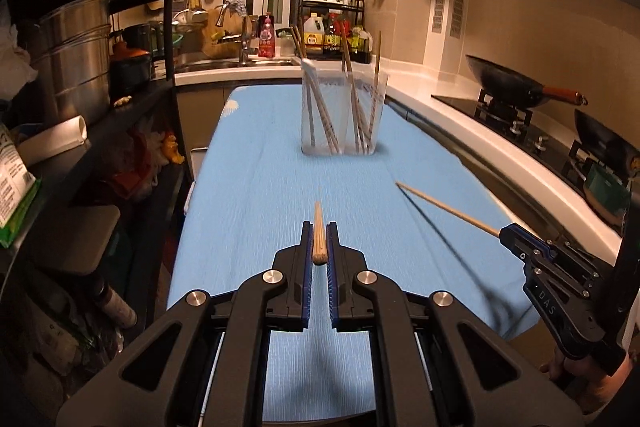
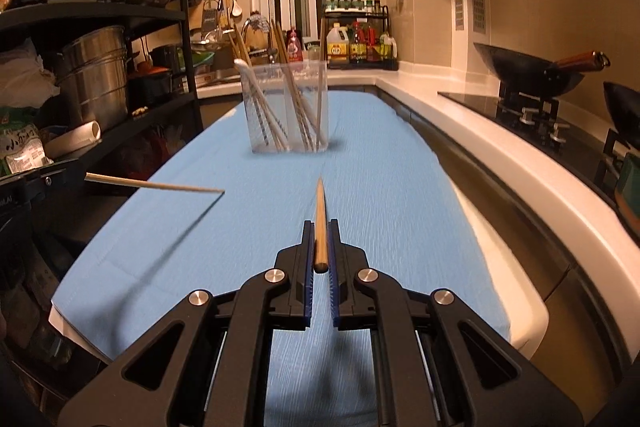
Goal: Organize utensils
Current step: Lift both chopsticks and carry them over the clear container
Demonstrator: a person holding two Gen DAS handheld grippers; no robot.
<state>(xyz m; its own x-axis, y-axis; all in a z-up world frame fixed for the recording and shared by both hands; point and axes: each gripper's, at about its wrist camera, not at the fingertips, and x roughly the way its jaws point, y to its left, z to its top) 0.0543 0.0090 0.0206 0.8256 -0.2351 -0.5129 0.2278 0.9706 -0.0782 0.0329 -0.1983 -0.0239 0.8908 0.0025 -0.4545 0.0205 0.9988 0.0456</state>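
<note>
We have a chopstick in each gripper. The left gripper (image 1: 319,233) has its fingers pressed in on a wooden chopstick (image 1: 318,235) that runs straight forward between the blue pads, its blunt end toward the camera and its thin end out over the blue cloth (image 1: 256,155). The right gripper (image 2: 320,235) pinches a second chopstick (image 2: 320,223) in the same way, thick end toward us and the tip pointing ahead.

In the left wrist view the right gripper shows at the right edge, with its chopstick slanting up and to the left above the cloth and clear of it. A bit of the hand (image 1: 580,375) holding that gripper shows at the lower right. In the right wrist view the left gripper's chopstick comes in from the left edge as a pale, slightly blurred stick, with its dark shadow falling on the cloth below it.

Farther along the cloth stands a clear plastic holder (image 1: 343,111), upright, with two compartments side by side. Each compartment holds several chopsticks leaning at angles, their tops above the rim; a white utensil, perhaps a spoon, leans in the left compartment, though the glare makes us unsure. Both held chopsticks are well apart from the holder and point toward it.

To the right, past the white counter edge (image 1: 500,163), a black wok (image 1: 516,83) sits on the stove. On the left a dark shelf (image 1: 120,99) carries steel pots.
</note>
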